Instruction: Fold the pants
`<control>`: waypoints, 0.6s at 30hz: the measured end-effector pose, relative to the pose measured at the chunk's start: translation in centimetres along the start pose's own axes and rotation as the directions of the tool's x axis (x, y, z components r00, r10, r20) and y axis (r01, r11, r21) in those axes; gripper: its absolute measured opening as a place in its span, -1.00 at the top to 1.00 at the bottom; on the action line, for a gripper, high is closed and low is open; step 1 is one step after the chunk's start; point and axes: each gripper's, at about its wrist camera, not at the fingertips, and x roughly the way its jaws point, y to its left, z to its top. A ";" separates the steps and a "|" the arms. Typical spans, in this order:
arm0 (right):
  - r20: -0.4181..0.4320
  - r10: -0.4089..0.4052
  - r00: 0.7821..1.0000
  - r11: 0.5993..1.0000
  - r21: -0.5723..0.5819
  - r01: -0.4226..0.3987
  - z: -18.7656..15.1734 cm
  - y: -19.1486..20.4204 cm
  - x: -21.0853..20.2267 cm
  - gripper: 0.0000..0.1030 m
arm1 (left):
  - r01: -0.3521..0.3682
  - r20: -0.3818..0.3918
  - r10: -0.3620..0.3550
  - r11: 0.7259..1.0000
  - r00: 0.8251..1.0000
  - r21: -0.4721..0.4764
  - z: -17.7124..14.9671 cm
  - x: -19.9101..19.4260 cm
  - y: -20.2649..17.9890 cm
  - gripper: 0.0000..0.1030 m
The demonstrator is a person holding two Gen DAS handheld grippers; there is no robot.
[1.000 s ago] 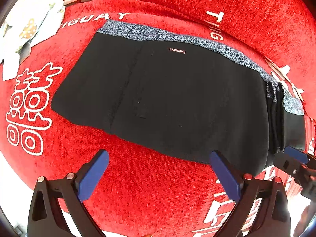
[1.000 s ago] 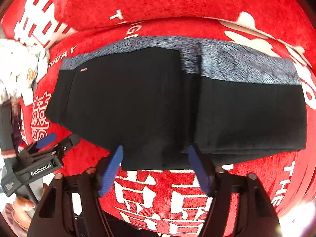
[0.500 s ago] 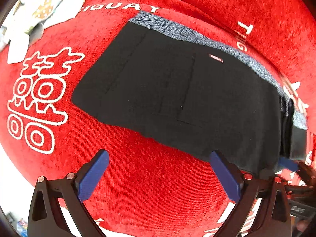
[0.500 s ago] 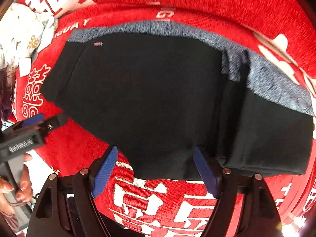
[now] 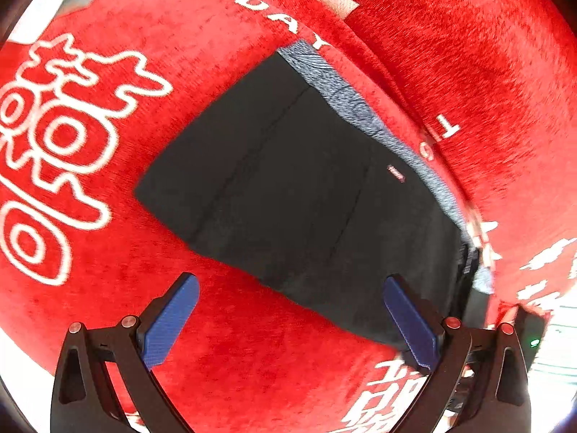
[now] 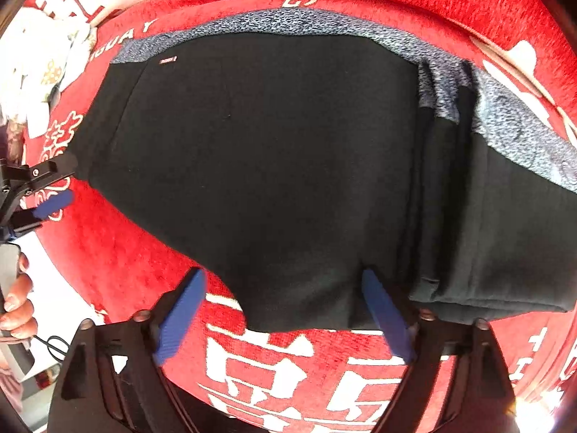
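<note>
Black pants [image 5: 306,195] with a grey patterned waistband [image 5: 346,101] lie folded on a red velvet cover [image 5: 108,259]. My left gripper [image 5: 288,321] hovers open over the near edge toward the left end; one fingertip is over red cloth, the other over the black fabric. In the right wrist view the pants [image 6: 270,162] fill the frame, with a thicker folded stack at the right [image 6: 505,245]. My right gripper [image 6: 283,315] straddles the near bottom corner; its jaws are opening and the pads do not press the fabric. The left gripper [image 6: 47,187] shows at the left edge.
White printed characters [image 5: 47,166] mark the red cover. A raised red cushion [image 5: 468,54] runs behind the waistband. White patterned cloth [image 6: 32,72] lies at the far left. A person's hand [image 6: 14,306] holds the left tool, beyond the cover's near edge.
The left gripper has slid toward the pants' left end and rolled, so the pants now look diagonal. The right gripper has sunk closer to the near corner and its fingers stand wider apart.
</note>
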 end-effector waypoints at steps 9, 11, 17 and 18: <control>-0.012 -0.039 0.999 0.998 -0.044 0.039 -0.5 1.5 0.8 -0.95 | 0.026 -0.010 -0.027 0.997 1.000 -0.068 0.7 2.7 -1.0 -0.99; -0.014 -0.041 0.999 0.998 -0.045 0.040 -0.1 2.0 1.0 -0.96 | 0.036 -0.011 -0.037 0.995 0.999 -0.088 0.5 3.0 -0.6 -0.99; -0.018 -0.052 0.998 0.997 -0.049 0.051 -0.2 2.9 1.7 -0.98 | 0.102 -0.023 -0.106 0.985 0.994 -0.136 0.7 4.3 -0.6 -0.99; -0.019 -0.053 0.998 0.997 -0.048 0.052 -0.1 3.4 2.2 -0.98 | 0.109 -0.022 -0.113 0.984 0.993 -0.138 0.7 4.5 -0.7 -0.99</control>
